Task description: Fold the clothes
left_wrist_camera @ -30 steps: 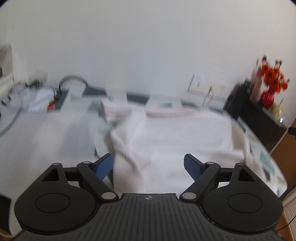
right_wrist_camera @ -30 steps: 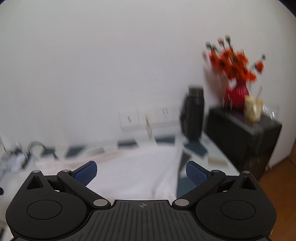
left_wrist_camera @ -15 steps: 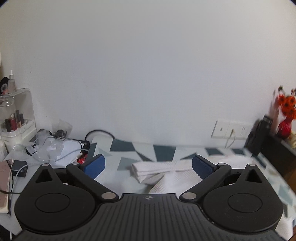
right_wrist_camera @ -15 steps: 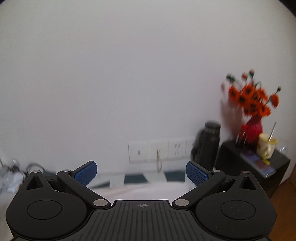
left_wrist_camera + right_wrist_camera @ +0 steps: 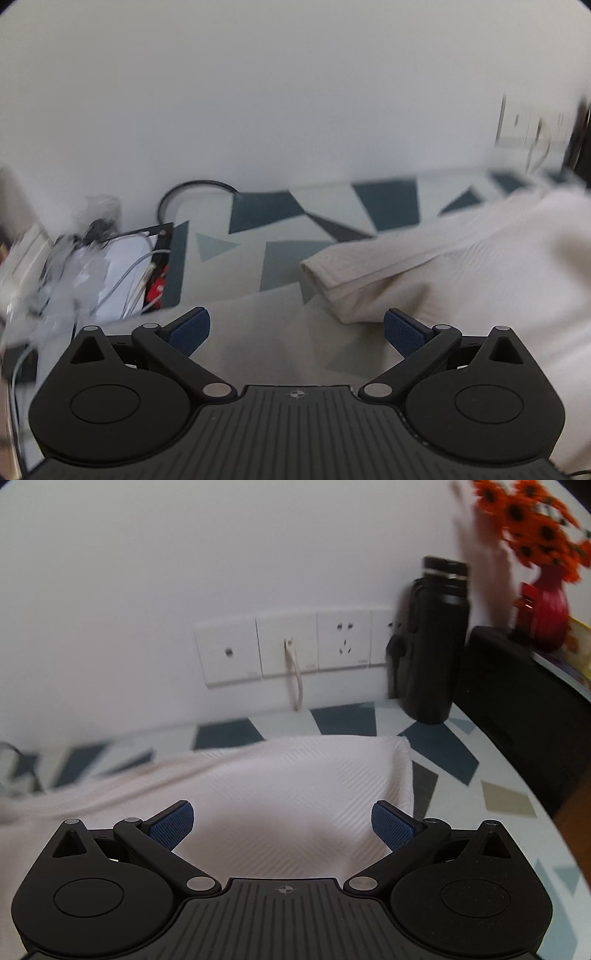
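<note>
Both grippers reaching in for a grab, left gripper (image 5: 296, 329) and right gripper (image 5: 282, 821) spread wide and empty, white garment (image 5: 280, 775) ahead between the fingers, next they must drop and pinch cloth

Both grippers look alike: the left gripper (image 5: 296, 330) and right gripper (image 5: 282, 823) each have a ribbed black body with a small crosshair mark, two round black discs behind, silver pivot screws — and blue textured pads (image 5: 189, 329) on black fingers.

Both wrist views low, sharing garment (image 5: 461, 266)
</note>
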`<state>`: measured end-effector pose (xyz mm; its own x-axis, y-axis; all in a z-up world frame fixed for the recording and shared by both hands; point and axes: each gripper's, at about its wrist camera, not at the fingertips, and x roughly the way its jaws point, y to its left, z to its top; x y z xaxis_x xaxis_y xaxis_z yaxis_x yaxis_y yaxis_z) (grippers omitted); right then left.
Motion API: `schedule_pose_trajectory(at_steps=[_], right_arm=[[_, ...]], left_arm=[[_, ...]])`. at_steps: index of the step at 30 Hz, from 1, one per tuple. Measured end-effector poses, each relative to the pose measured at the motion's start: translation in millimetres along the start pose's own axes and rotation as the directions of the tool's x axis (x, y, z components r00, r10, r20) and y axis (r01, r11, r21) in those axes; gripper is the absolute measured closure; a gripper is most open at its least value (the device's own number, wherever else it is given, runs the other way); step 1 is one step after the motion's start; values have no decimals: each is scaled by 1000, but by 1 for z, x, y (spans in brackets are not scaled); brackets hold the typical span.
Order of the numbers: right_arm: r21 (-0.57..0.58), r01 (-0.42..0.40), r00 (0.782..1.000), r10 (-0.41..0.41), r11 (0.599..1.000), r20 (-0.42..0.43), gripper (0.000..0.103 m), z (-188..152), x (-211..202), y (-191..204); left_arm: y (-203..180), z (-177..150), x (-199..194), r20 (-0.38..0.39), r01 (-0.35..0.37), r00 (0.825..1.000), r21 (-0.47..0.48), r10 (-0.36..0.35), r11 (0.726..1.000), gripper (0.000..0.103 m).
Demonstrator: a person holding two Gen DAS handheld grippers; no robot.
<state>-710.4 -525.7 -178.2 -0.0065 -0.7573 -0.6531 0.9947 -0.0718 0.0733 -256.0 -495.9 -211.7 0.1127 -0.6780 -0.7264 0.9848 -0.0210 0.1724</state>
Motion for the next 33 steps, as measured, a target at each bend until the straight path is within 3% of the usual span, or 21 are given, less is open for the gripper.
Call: schedule_pose_trajectory(at_steps=[3,7,13,15,18,21,25,26,29,31,33], right_arm=[[-7,-3,998,3,1000,-59,1,1,36,4],[-8,-35,993,34,999,-111,1,-2,59,12],[-50,-27,989,19,998,-145,1,-8,76,24],[-42,-12,989,6,999,-149,1,-11,75,24],[-21,-2,989,-1,1000,-149,1,-16,71,24],[-34,5,987,-10,999,-158,1,-20,73,28],[-43,8,988,-14,999,-157,1,-23,78,34],[-41,6,987,-13,999,-158,1,-24,79,36],[-41,3,988,-10,999,-152,1,-25,79,39],[-45,0,989,-7,999,-150,1,-27,77,40],[-46,-2,988,-6,999,-155,1,-29,77,39]], left_arm=[[-10,9,30,-22,-3,1000,136,7,991,1],[-24,10,53,-24,-38,998,349,50,936,1],[-30,10,69,54,-71,997,470,51,880,1],[-31,11,77,74,-51,997,490,17,870,6],[-37,15,86,72,9,996,548,-58,837,24],[-47,20,87,67,44,992,631,-111,775,39],[-64,22,88,46,34,992,803,-118,594,58],[-63,27,87,51,28,992,801,-116,598,65],[-59,42,84,73,12,992,772,-107,636,66],[-43,63,78,84,40,989,638,-122,769,65],[-22,80,72,94,94,983,468,-155,879,53]])
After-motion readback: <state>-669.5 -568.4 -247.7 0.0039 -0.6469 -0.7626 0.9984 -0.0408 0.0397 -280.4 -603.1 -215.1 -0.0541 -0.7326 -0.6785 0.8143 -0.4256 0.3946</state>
